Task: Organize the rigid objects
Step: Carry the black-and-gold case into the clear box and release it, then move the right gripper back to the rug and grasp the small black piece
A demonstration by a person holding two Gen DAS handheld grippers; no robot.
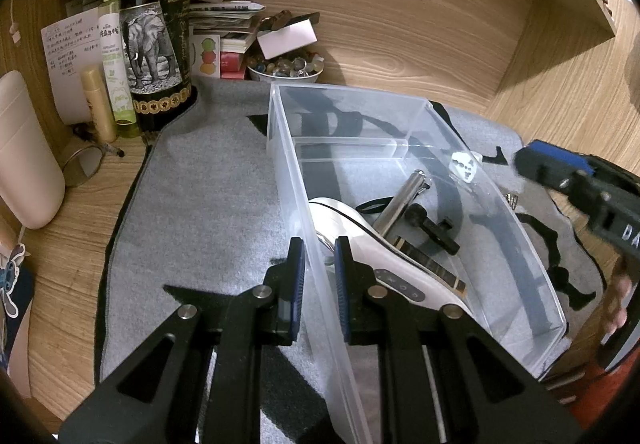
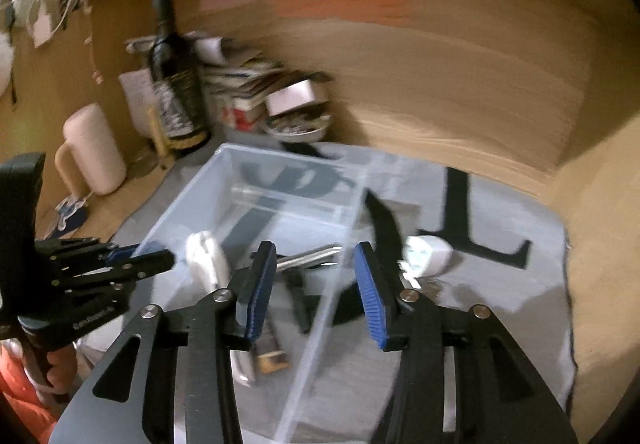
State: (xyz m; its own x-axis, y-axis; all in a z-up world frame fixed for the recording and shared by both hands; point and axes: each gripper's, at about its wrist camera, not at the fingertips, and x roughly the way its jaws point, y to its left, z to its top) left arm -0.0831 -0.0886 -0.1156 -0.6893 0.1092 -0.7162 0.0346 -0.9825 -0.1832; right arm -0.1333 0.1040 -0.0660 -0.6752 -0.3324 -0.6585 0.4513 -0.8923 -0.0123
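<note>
The left gripper (image 1: pixel 320 264) is clamped on the near wall of the clear plastic bin (image 1: pixel 520 244), apparently to steady it, while the right gripper (image 2: pixel 316 276) hovers above the bin's right wall, jaws parted and empty. Inside the bin's near compartment lie a white handheld device (image 1: pixel 384 256), a shiny metal cylinder (image 1: pixel 400 204) and a black tool (image 1: pixel 436 232). Farther off, a small white object (image 2: pixel 428 256) sits on the grey mat (image 1: pixel 208 184), outside the bin.

Dim warm indoor light, left wrist view sharp, right wrist view smeared by motion blur, strong fisheye bending and dark vignette at edges, soft glare on clear plastic box (image 1: pixel 400 132)
</note>
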